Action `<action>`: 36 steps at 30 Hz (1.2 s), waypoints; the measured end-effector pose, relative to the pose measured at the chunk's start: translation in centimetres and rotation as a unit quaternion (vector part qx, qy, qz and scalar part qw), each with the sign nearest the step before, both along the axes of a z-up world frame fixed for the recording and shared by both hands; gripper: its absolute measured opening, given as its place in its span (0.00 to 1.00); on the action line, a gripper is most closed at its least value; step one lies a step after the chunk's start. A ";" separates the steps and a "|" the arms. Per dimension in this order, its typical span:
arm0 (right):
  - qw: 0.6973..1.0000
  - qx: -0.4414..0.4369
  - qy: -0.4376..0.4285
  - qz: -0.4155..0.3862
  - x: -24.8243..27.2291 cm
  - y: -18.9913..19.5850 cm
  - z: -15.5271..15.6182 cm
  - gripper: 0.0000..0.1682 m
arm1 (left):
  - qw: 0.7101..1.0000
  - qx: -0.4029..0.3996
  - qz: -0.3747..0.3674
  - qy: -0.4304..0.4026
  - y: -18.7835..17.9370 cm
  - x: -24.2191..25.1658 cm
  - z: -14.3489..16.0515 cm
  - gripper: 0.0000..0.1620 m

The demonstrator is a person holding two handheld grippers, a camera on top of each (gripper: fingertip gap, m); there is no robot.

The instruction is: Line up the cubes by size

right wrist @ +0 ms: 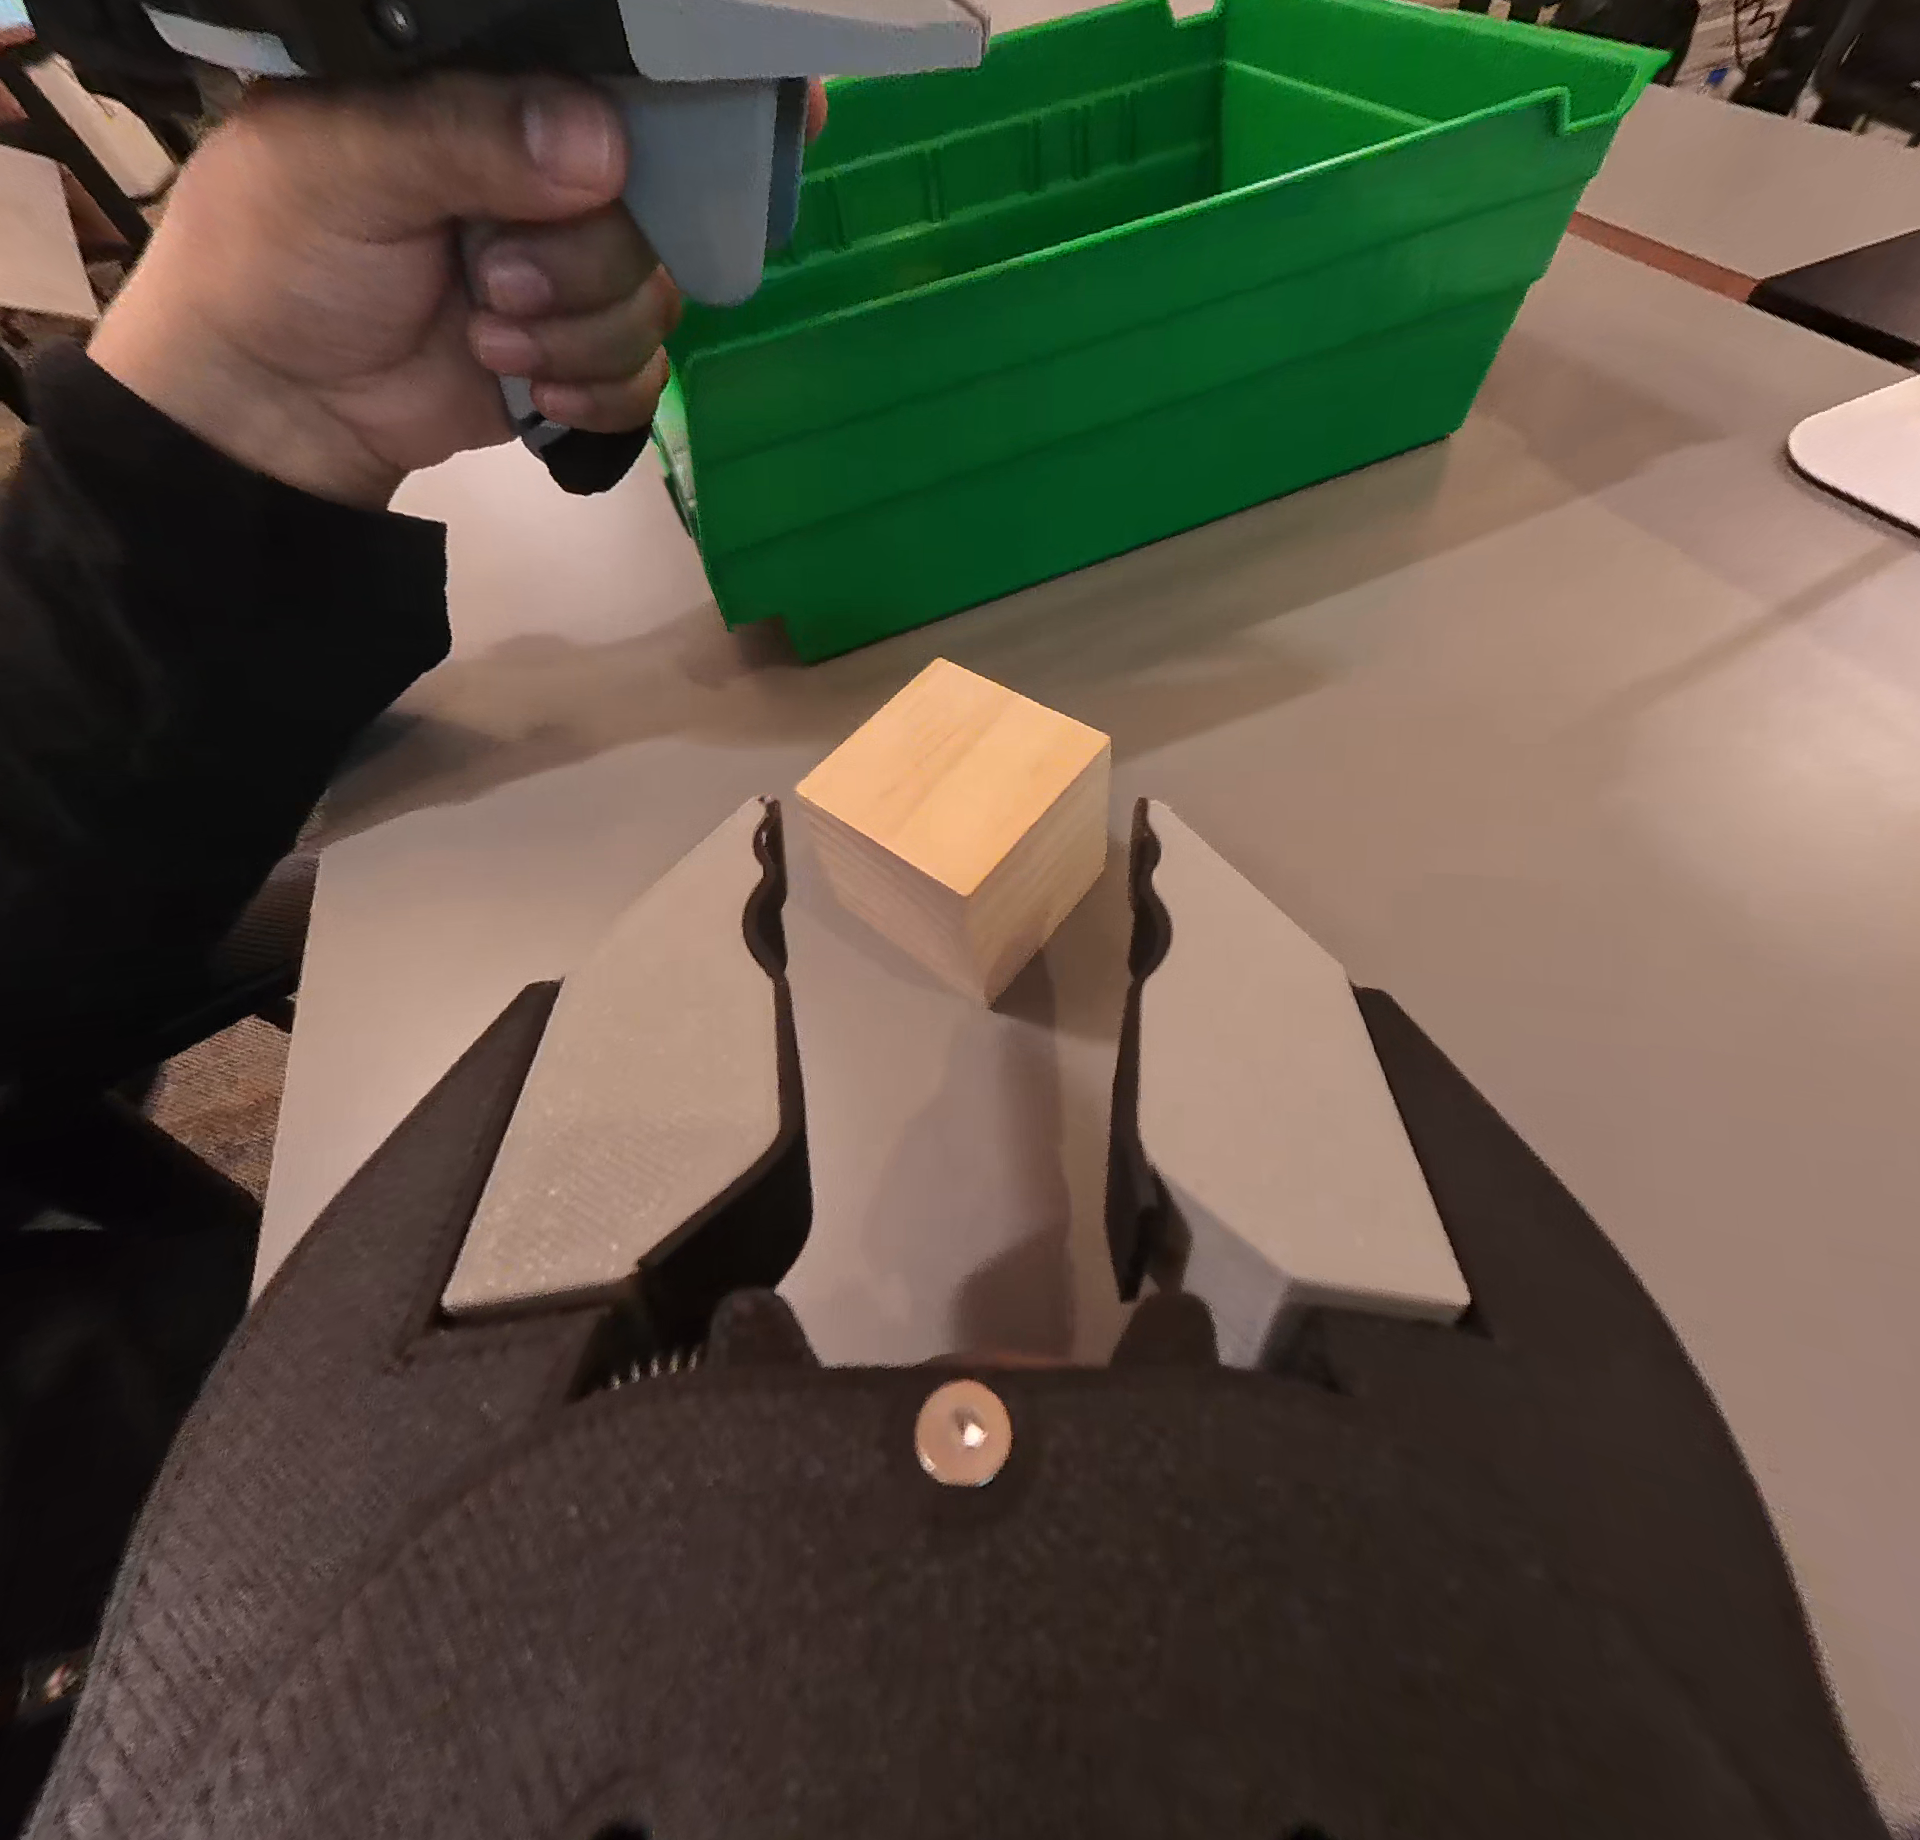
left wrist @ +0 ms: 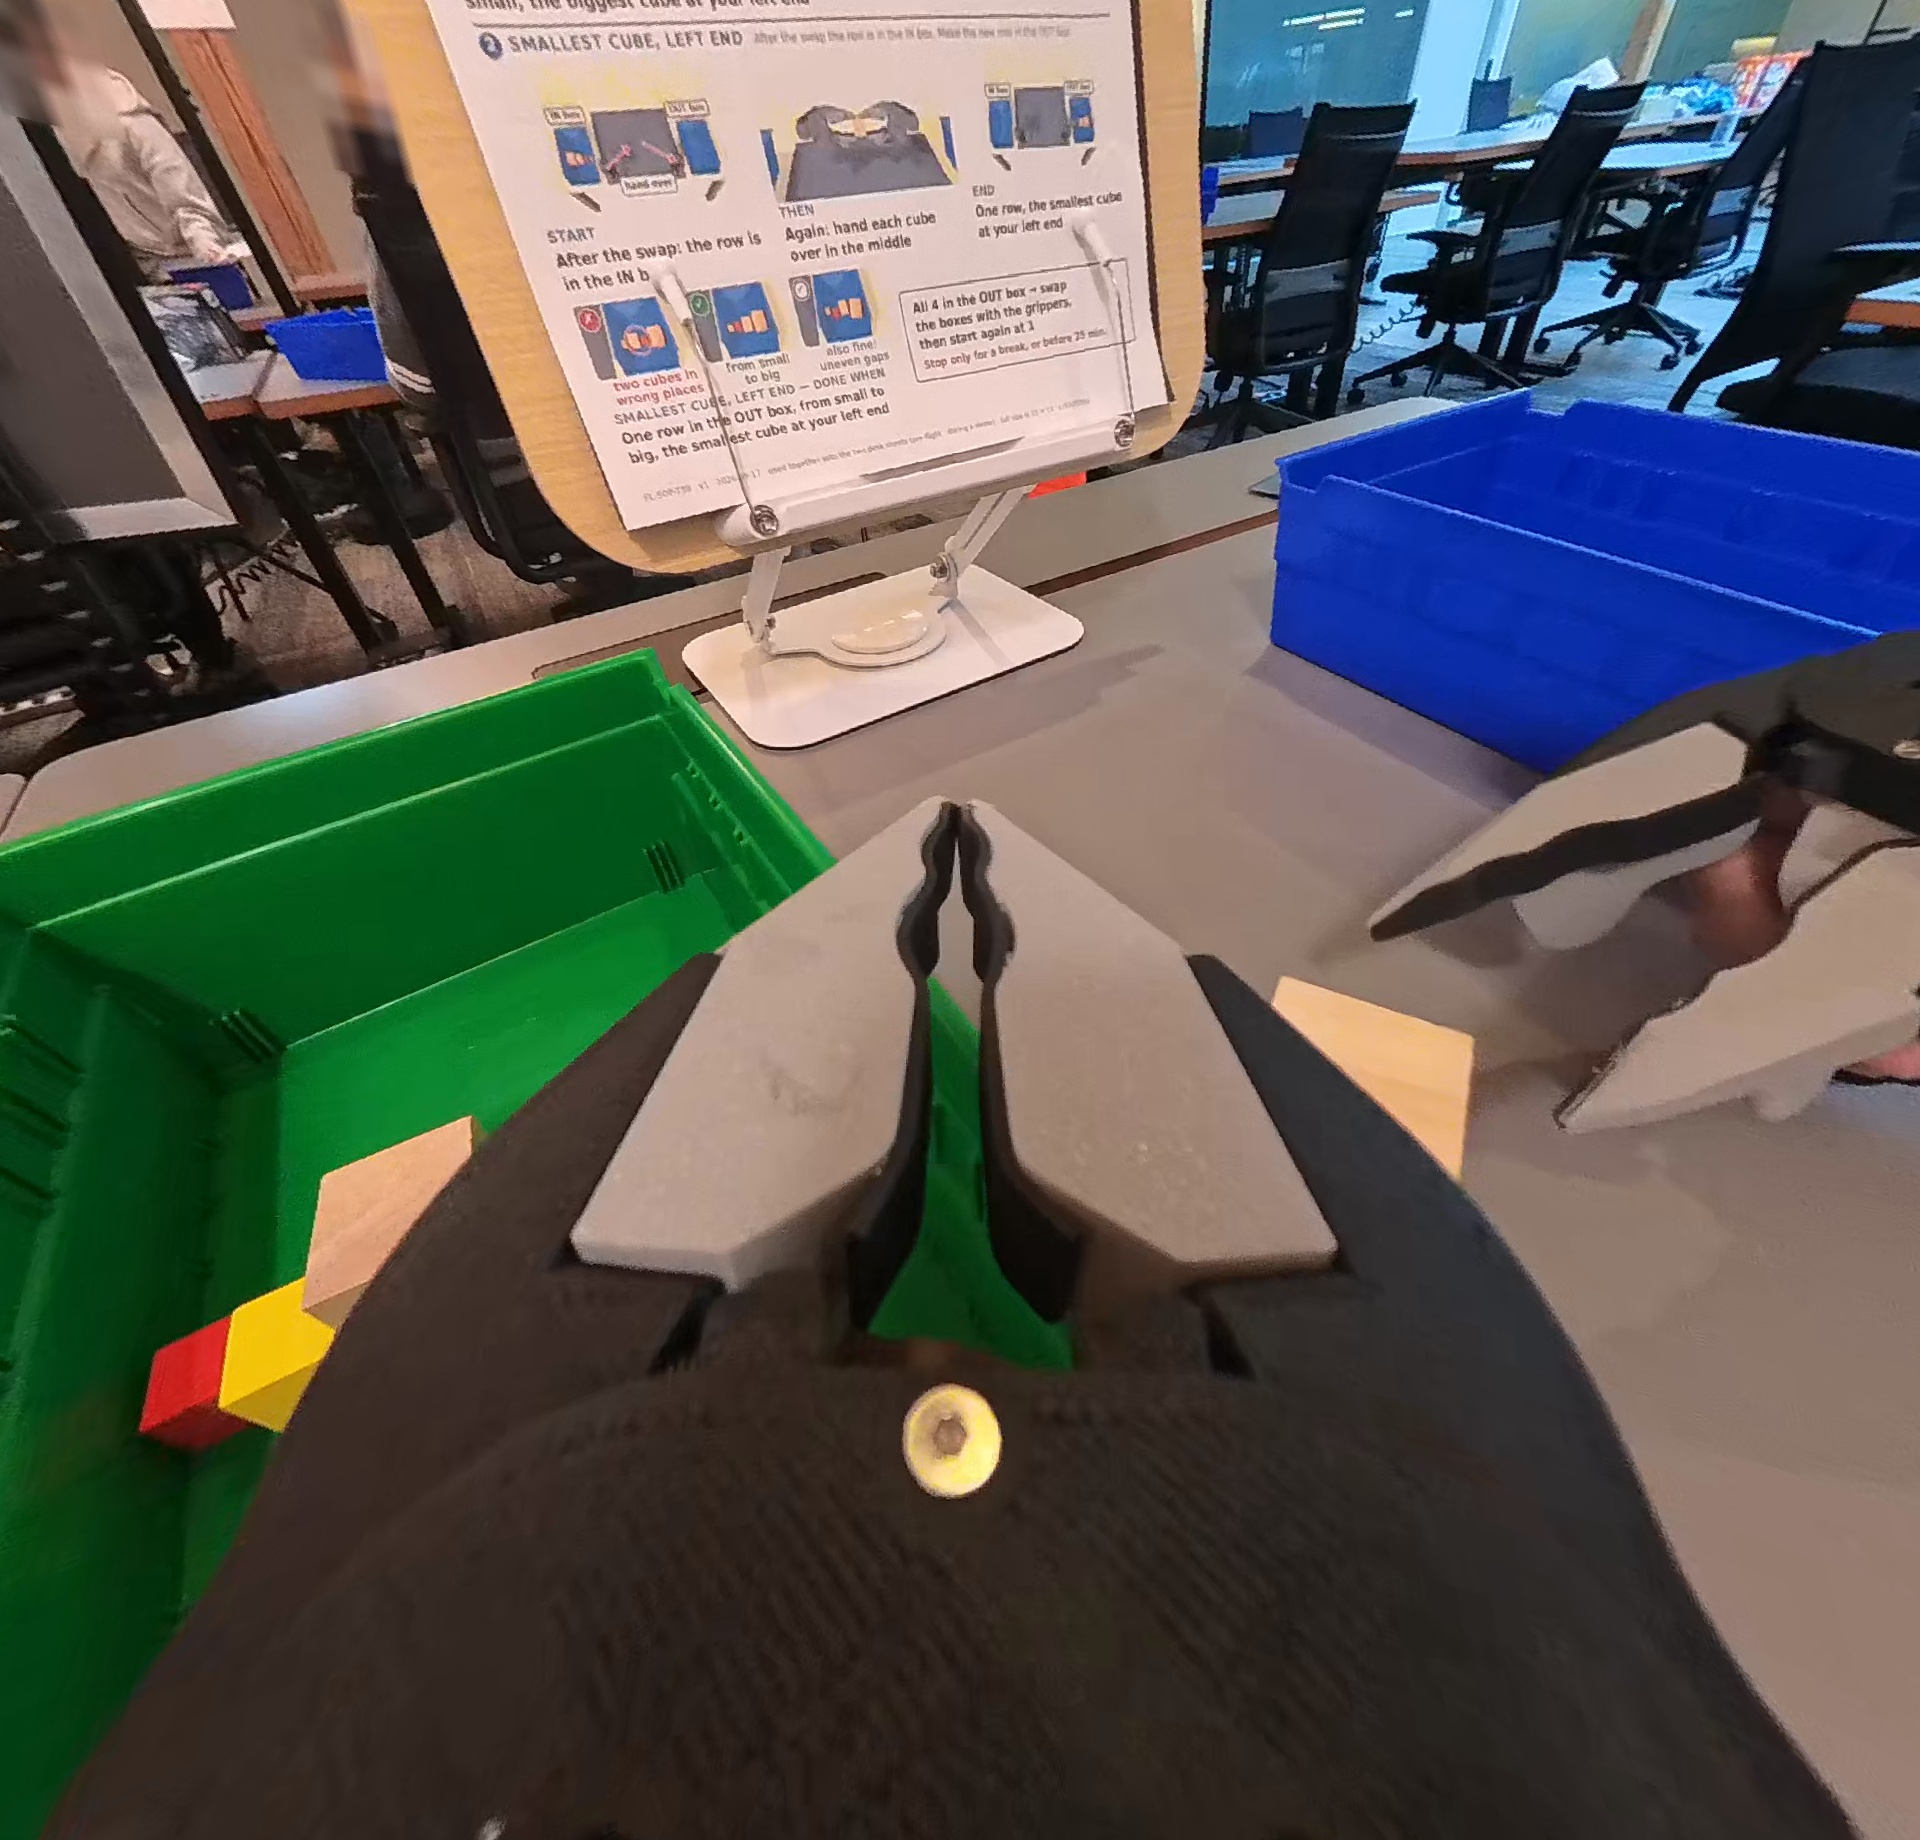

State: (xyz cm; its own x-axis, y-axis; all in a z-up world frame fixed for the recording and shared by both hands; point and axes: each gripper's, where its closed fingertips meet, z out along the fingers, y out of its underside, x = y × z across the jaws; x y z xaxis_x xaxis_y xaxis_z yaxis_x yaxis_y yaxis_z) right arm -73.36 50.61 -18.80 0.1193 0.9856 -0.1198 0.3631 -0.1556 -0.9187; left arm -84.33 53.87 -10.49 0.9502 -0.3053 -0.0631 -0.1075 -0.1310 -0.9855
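Note:
A large pale wooden cube stands on the grey table, just ahead of and between the fingertips of my open right gripper; it is not held. The cube also shows in the left wrist view, with the right gripper open beside it. My left gripper is shut and empty, held above the near wall of the green bin. Inside that bin a wooden cube, a yellow cube and a red cube lie in a row, partly hidden by my left gripper.
A blue bin stands at the back right of the table. A white stand holding an instruction sheet is at the back middle. The green bin lies beyond the cube in the right wrist view. A hand holds the left gripper.

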 end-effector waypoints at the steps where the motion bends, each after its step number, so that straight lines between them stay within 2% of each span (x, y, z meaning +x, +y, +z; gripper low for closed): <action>1: 1.000 0.007 -0.002 -0.002 -0.1 0.0 -0.1 0.38 | 1.000 0.001 -0.002 -0.001 -0.1 0.0 0.1 0.00; 6: 1.000 0.026 -0.003 -0.016 0.1 0.6 -0.2 0.37 | 1.000 0.015 -0.005 -0.016 -0.4 0.1 0.9 0.00; 12: 0.999 0.022 0.012 -0.028 0.7 1.0 0.4 0.37 | 0.996 0.036 -0.023 -0.076 -1.6 0.4 2.8 0.14; 19: 0.999 0.015 0.010 -0.030 0.8 0.6 0.5 0.42 | 0.996 0.049 -0.030 -0.073 -2.5 1.1 3.8 0.18; 24: 0.999 0.002 -0.006 -0.047 -0.5 0.2 -0.1 0.54 | 0.997 0.045 -0.022 -0.055 -2.6 1.2 3.5 0.17; 28: 0.996 0.008 -0.034 -0.080 -2.4 0.0 -1.0 0.58 | 0.998 0.042 -0.018 -0.051 -2.5 1.1 3.3 0.17; 32: 0.992 0.053 -0.050 -0.101 -3.6 0.2 -1.1 0.57 | 0.998 0.037 -0.016 -0.042 -2.8 0.9 3.0 0.17; 36: 0.992 0.071 -0.061 -0.089 -3.5 -0.3 -1.5 0.54 | 0.997 0.001 -0.080 -0.019 -3.8 2.6 1.6 0.19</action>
